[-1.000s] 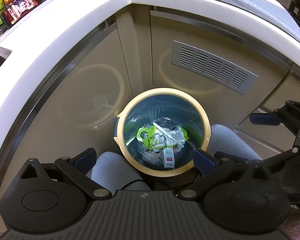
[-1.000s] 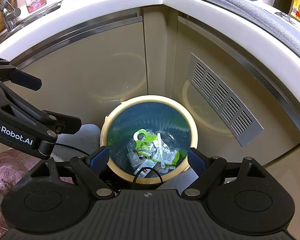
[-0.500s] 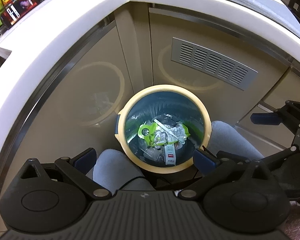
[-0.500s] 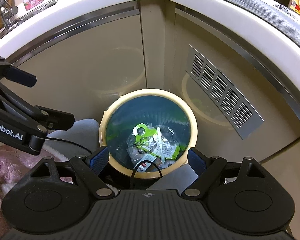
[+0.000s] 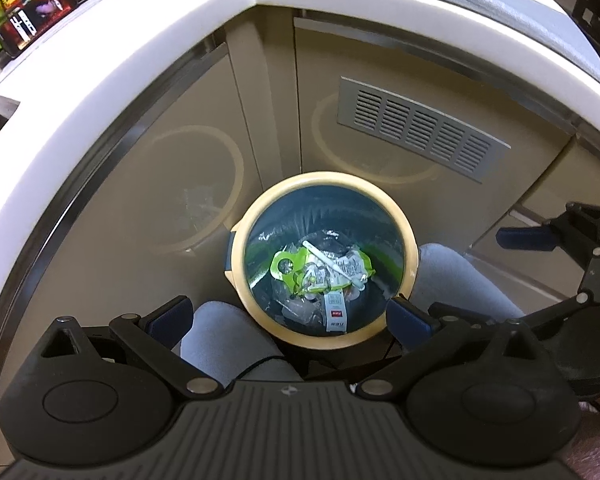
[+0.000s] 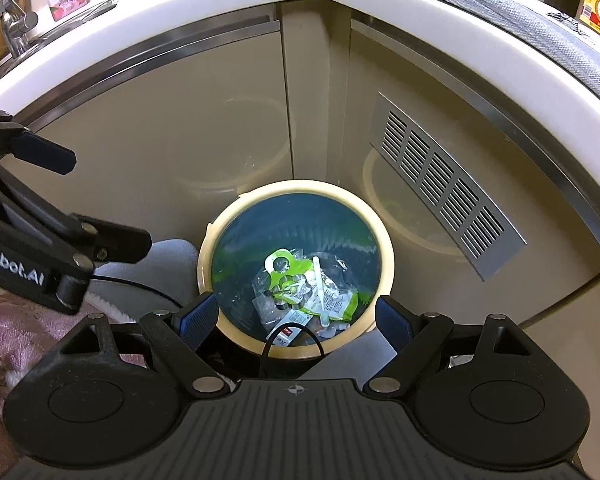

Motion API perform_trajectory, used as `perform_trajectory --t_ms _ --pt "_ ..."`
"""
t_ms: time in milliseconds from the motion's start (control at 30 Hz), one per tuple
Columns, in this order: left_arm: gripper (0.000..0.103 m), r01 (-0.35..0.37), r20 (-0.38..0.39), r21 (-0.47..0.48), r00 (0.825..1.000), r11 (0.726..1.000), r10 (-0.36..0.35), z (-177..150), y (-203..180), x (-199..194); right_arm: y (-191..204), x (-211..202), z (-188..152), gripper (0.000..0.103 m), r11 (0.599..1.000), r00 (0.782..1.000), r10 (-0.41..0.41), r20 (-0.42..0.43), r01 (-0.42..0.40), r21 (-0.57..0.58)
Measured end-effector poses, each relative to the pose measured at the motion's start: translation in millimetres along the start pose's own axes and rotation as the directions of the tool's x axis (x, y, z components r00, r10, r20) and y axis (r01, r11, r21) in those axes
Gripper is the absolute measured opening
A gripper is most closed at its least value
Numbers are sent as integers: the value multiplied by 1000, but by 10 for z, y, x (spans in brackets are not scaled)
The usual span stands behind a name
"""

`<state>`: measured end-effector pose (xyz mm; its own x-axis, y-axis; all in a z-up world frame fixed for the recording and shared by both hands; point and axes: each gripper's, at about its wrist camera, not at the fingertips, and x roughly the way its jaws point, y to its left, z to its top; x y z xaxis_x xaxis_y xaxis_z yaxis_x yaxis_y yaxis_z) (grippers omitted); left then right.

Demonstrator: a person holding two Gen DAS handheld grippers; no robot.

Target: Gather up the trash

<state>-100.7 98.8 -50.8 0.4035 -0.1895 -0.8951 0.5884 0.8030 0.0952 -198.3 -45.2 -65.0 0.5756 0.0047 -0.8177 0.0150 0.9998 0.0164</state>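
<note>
A round trash bin with a cream rim (image 5: 324, 342) (image 6: 296, 188) and a dark liner stands on the floor in the cabinet corner. Inside lie a green packet (image 5: 296, 262) (image 6: 290, 270), a white plastic spoon (image 5: 334, 262) (image 6: 320, 286) and several crumpled wrappers. My left gripper (image 5: 290, 318) (image 6: 84, 200) hovers above the bin, open, nothing between its fingers. My right gripper (image 6: 296, 317) (image 5: 496, 276) hangs beside it over the bin, also open and empty. Neither touches the bin or the trash.
Beige cabinet doors meet in a corner behind the bin, under a white countertop (image 5: 112, 60). A metal vent grille (image 6: 444, 184) sits on the right door. A person's grey-trousered knees (image 5: 228, 340) flank the bin. A tap (image 6: 14, 28) and bottles stand on the counter.
</note>
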Motion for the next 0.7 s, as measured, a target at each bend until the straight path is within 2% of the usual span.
perform_trajectory --t_ms 700 --pt "103 -15 10 33 1000 999 14 71 0 84 2 95 78 87 1000 1000 -5 -23 5 1"
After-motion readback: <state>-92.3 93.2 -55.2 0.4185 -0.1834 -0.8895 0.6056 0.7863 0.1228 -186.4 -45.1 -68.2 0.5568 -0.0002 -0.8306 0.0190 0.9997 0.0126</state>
